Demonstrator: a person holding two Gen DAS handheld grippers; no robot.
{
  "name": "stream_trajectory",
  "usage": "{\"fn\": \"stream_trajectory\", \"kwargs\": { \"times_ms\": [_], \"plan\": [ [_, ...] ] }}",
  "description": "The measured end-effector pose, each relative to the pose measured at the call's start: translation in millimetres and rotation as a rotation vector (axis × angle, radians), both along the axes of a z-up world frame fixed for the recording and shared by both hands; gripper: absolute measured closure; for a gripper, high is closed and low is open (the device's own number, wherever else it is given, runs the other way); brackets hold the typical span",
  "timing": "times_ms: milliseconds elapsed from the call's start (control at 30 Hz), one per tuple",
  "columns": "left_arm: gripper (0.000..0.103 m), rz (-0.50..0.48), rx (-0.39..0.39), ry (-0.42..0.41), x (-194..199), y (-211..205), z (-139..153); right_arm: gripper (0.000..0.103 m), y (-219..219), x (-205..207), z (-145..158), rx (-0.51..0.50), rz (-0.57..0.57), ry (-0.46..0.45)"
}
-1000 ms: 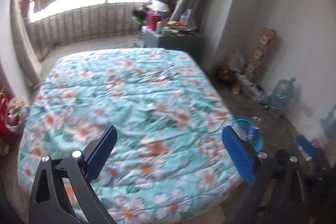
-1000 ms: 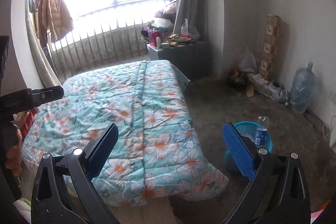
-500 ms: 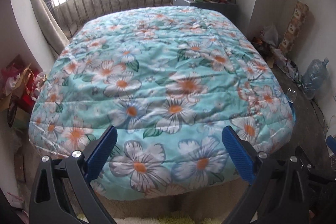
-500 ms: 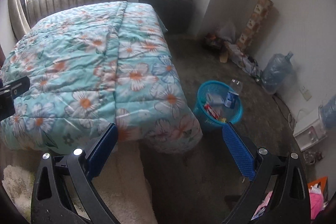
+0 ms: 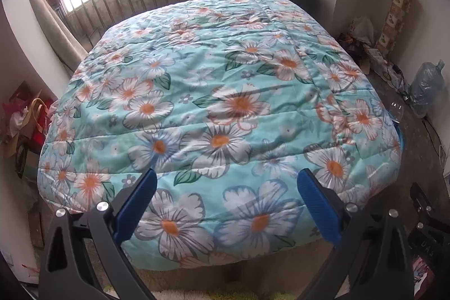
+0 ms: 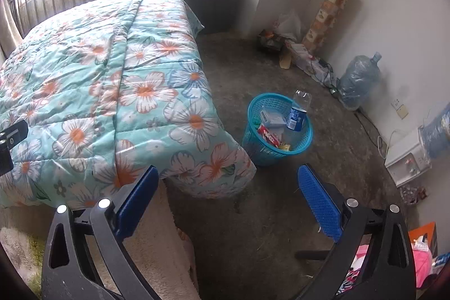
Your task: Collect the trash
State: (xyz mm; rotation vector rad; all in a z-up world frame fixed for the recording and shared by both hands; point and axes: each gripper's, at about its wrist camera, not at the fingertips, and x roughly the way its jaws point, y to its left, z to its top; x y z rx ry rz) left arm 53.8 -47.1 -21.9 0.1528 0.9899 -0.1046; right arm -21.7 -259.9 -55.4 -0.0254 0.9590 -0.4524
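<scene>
Two hand-held grippers, both spread wide and holding nothing, hang at the foot of the bed as I steer them. My left hand-held gripper (image 5: 226, 204) faces the floral quilt (image 5: 219, 108); my right hand-held gripper (image 6: 229, 201) hangs over the floor (image 6: 253, 229). The trash (image 6: 271, 131), wrappers and cartons, sits in a blue basket (image 6: 256, 148) on the floor just beside the bed's corner, a bottle (image 6: 298, 111) upright inside it.

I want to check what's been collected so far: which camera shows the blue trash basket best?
The right wrist view: the blue trash basket stands in full beside the bed, contents visible. The left wrist view shows only a sliver of its rim past the quilt.
</scene>
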Motion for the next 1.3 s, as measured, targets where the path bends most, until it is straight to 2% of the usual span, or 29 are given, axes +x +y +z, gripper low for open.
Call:
{"fn": "stream_trajectory", "kwargs": {
  "times_ms": [1300],
  "plan": [
    [0.005,-0.026,-0.017,-0.022,-11.3,-20.5,14.8,0.008,-18.0,-15.3,12.8,0.006,-0.067,-0.056]
  ]
}}
